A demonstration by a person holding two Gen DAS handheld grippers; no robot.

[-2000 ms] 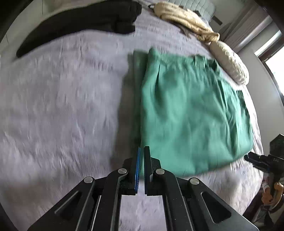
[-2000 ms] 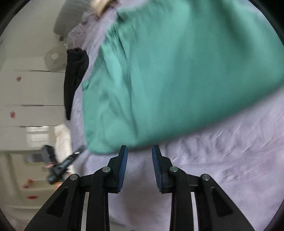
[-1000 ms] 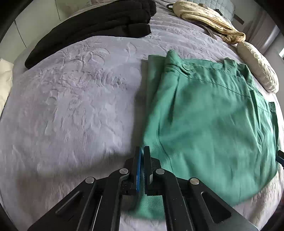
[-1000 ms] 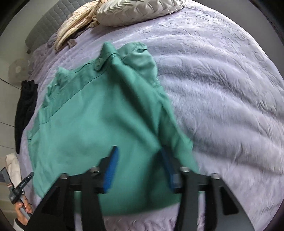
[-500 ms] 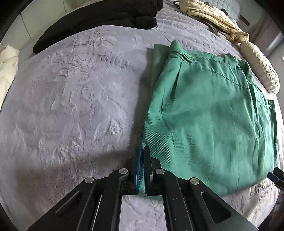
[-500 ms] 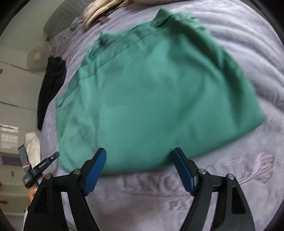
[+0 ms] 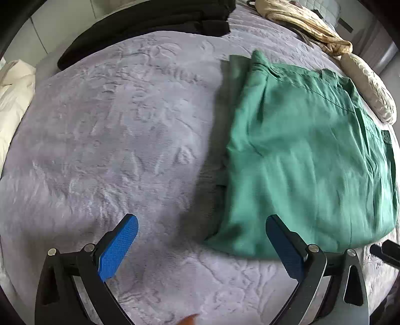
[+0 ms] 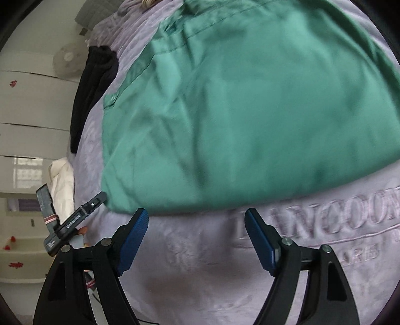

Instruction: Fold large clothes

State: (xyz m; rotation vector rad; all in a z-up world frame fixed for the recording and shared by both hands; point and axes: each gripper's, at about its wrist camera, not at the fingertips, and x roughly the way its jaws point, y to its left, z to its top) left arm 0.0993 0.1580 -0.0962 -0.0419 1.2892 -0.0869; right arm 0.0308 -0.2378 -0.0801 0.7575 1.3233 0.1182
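— Both claws spread wide?
— Yes. The left claw (image 7: 201,243) gapes with nothing between its blue pads (image 7: 117,247); the folded green garment (image 7: 307,160) lies on the bed (image 7: 112,140) just ahead of its right finger, not gripped.
— And the right claw (image 8: 196,237)?
— Wide apart too, holding nothing. The garment (image 8: 250,105) lies flat just beyond its fingertips, with the bedspread's embroidered lettering (image 8: 325,215) to the right of them.
— Anything else?
— A black garment (image 7: 150,22) lies far ahead of the left claw.

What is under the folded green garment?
The green garment lies on the lilac bedspread. Its own lower layers and anything else beneath it are covered.
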